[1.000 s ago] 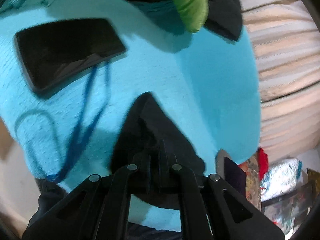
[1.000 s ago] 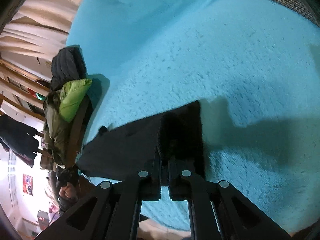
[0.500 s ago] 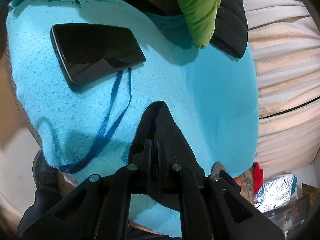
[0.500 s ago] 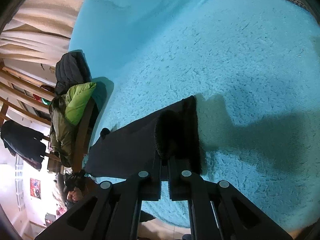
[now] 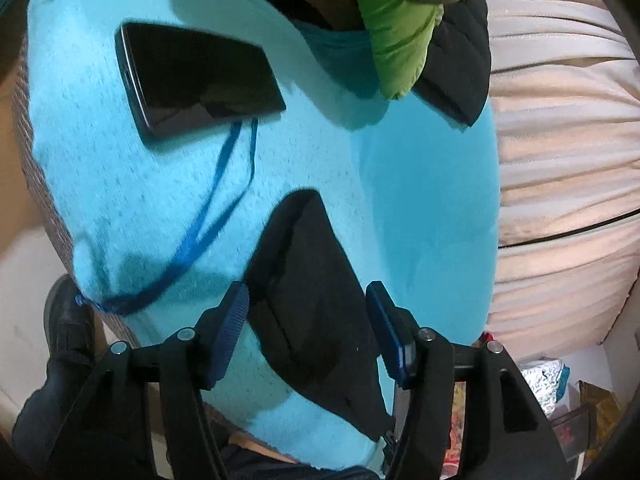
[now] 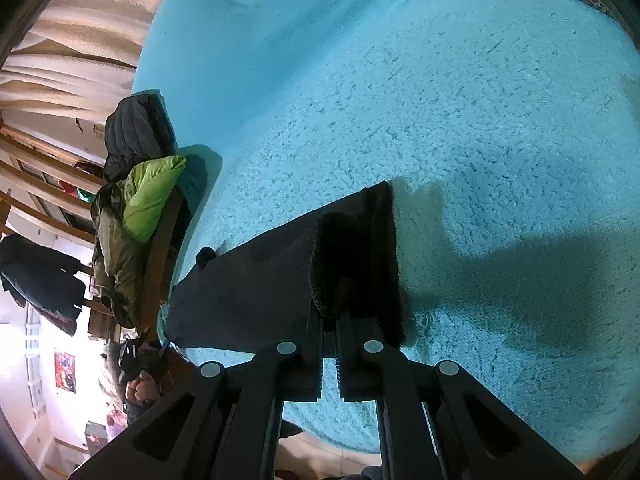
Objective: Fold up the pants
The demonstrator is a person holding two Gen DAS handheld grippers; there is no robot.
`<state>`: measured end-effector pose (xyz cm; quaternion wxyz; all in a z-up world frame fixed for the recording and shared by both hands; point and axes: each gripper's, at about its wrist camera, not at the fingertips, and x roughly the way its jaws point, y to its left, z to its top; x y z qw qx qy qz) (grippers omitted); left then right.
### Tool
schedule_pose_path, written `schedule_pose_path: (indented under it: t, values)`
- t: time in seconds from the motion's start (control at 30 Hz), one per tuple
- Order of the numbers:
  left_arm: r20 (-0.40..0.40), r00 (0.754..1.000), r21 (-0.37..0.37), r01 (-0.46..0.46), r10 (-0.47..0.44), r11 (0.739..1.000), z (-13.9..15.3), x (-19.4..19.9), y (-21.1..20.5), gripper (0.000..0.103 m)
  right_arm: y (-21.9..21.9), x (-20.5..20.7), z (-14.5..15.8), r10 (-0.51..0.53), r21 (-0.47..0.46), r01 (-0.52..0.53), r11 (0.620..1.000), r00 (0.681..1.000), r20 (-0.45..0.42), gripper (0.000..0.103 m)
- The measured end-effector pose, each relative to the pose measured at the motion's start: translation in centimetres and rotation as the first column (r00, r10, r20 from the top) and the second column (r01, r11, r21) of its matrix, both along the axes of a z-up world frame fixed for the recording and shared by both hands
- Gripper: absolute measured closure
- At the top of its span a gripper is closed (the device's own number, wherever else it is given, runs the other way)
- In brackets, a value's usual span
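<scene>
One pair of black pants lies folded on the turquoise blanket, at the edge nearest both cameras. In the left view its long axis runs from 5 o'clock up to a blunt corner pointing at 12. The left gripper has just been opening; its blue fingers stand apart either side of the cloth, not pressing it. In the right view the pants stretch from 9 o'clock toward 3, and the right gripper has its fingers together, clamped on the cloth. One phone with a blue strap lies at 11 o'clock, one green jacket at 1.
</scene>
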<state>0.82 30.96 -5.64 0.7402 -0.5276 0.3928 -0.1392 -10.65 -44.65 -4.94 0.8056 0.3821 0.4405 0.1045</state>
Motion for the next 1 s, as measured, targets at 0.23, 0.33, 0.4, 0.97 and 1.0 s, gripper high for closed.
schedule_pose_path:
  t: [0.23, 0.33, 0.4, 0.97, 1.0]
  values:
    - [0.047, 0.999, 0.023, -0.007, 0.006, 1.000, 1.1, -0.8, -0.6, 0.045, 0.0, 0.1, -0.1, 0.002, 0.006, -0.002, 1.000, 1.000, 0.000, 0.099]
    - [0.046, 0.999, 0.032, 0.013, -0.014, 0.999, 1.1, -0.7, -1.1, 0.045, 0.0, 0.2, -0.1, 0.003, 0.004, -0.003, 1.000, 1.000, -0.003, 0.099]
    - [0.040, 0.999, 0.035, 0.025, -0.027, 0.999, 1.0, -0.3, -1.5, 0.045, 0.1, 0.3, -0.2, 0.007, 0.000, -0.007, 1.000, 1.000, -0.004, 0.098]
    - [-0.008, 0.997, 0.109, 0.076, -0.076, 0.991, 0.4, 0.8, -5.3, 0.092, 0.1, 0.1, -0.3, 0.002, 0.000, -0.002, 1.000, 1.000, -0.007, 0.095]
    - [-0.015, 0.997, 0.119, 0.077, -0.076, 0.990, 0.3, 0.8, -5.4, 0.098, 0.1, 0.1, -0.4, 0.002, -0.001, -0.002, 1.000, 1.000, -0.009, 0.095]
